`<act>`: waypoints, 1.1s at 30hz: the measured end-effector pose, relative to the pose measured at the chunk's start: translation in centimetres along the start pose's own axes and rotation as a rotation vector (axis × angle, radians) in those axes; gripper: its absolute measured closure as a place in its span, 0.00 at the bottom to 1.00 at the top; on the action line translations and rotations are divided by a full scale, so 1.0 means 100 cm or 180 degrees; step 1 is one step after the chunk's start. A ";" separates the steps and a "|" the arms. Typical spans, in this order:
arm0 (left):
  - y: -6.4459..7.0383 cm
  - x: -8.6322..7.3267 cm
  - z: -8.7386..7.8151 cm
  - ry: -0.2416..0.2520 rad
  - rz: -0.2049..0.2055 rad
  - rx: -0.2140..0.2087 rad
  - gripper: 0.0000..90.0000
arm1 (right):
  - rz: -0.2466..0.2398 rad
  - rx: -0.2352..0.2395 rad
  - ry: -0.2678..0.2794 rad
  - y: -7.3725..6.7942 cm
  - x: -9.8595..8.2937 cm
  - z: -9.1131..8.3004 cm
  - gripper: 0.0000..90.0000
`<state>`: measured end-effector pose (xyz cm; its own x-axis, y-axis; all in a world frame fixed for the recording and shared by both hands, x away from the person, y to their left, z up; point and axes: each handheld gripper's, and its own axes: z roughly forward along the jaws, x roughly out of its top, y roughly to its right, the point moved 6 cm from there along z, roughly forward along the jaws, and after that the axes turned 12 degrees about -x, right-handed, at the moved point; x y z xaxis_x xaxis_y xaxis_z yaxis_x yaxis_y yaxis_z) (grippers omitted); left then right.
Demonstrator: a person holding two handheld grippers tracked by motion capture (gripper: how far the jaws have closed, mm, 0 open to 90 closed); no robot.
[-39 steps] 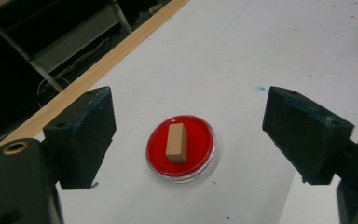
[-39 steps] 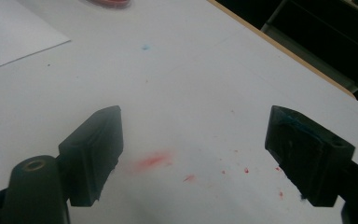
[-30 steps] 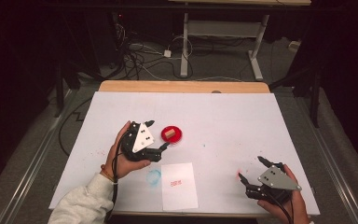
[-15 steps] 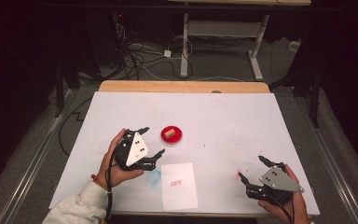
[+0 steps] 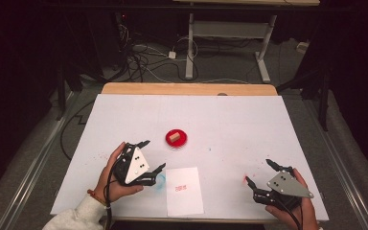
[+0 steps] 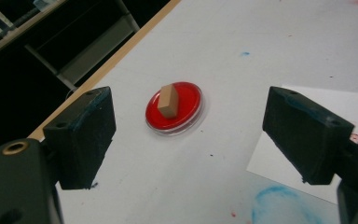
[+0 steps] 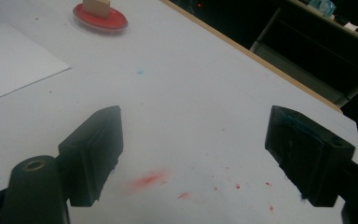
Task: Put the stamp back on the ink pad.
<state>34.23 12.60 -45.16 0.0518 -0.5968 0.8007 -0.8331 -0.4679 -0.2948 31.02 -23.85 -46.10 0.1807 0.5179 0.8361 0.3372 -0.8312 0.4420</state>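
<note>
A small wooden block (image 5: 174, 137) (image 6: 168, 100) stands on a round red dish (image 5: 177, 140) (image 6: 186, 106) (image 7: 100, 20) in the middle of the white table (image 5: 230, 124). My left gripper (image 5: 151, 155) (image 6: 189, 135) is held open at the front left, a short way from the dish, and its jaws frame the block from a distance with nothing between them. At the front right my right gripper (image 5: 260, 172) (image 7: 193, 151) is open too, low over bare tabletop with red paint flecks (image 7: 149, 179).
A white paper sheet (image 5: 184, 190) (image 6: 307, 144) with a red stamp mark lies at the front edge between my two hands. A blue smear (image 6: 279, 205) marks the table beside it. A wooden strip (image 5: 187, 89) edges the far side; cables and desk legs lie beyond.
My left gripper has drawn back from the red dish toward the front left edge, still open. The right gripper has stayed where it was.
</note>
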 end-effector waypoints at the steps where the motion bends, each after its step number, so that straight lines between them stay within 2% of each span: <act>1: 0.001 -0.002 -0.001 0.0007 -0.0008 0.0015 0.18 | 0.0012 -0.0001 0.0001 0.000 0.000 0.000 0.22; 4: 0.003 -0.008 -0.004 -0.0014 -0.0001 0.0050 0.18 | 0.0006 0.0002 0.0004 0.000 0.000 0.001 0.22; 11: 0.004 -0.024 -0.009 -0.0069 -0.0091 0.0068 0.18 | 0.0011 0.0006 0.0009 0.000 0.000 0.001 0.22; 17: 0.004 -0.035 -0.012 -0.0135 -0.0117 0.0082 0.18 | 0.0034 0.0003 0.0007 0.000 0.000 0.003 0.22; 29: 0.004 -0.067 -0.017 -0.0311 -0.0308 -0.0010 0.18 | 0.0041 -0.0008 -0.0019 0.001 -0.001 0.006 0.22; 31: 0.004 -0.072 -0.018 -0.0355 -0.0294 0.0016 0.18 | 0.0047 -0.0009 -0.0017 0.001 -0.001 0.006 0.22; 33: 0.004 -0.076 -0.021 -0.0371 -0.0334 0.0011 0.18 | 0.0048 -0.0004 -0.0030 0.001 -0.002 0.006 0.22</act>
<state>32.37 18.31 -50.32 0.2024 -0.6161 0.7612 -0.8179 -0.5339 -0.2146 31.59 -23.93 -46.45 0.1944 0.5073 0.8396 0.3332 -0.8391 0.4299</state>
